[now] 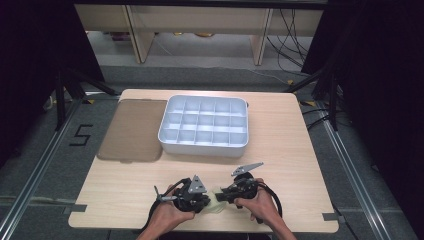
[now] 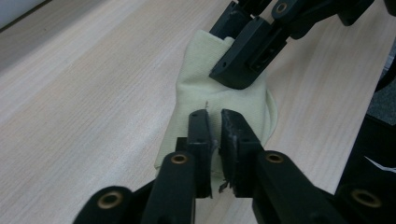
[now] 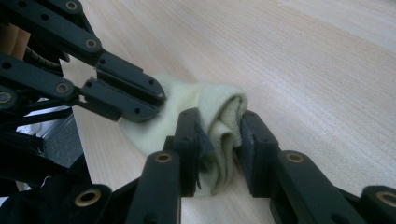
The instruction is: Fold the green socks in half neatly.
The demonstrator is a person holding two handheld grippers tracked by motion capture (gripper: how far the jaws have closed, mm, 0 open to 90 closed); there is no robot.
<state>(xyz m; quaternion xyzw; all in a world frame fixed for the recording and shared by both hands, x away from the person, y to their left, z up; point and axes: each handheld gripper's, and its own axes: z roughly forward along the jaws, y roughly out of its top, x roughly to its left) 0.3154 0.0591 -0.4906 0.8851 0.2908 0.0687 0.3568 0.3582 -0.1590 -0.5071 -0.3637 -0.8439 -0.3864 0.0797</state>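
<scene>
Down near the front edge of the wooden table [image 1: 280, 165], a small pale yellow cloth [image 1: 216, 202] lies bunched up between the two tongs. The left gripper [image 2: 214, 122] has its black jaws pinched close together on one end of the cloth. The right gripper [image 3: 218, 135] has its jaws squeezed around a thick folded bit of the other end. Both tongs hold the same cloth, low on the table, and their tips sit very near each other. A person's hands hold the tongs from below. Farther back, in the middle of the table, sits a white tray [image 1: 172, 139] with many little boxes inside. Just beside it on the left lies a flat brown lid [image 1: 131, 130].
</scene>
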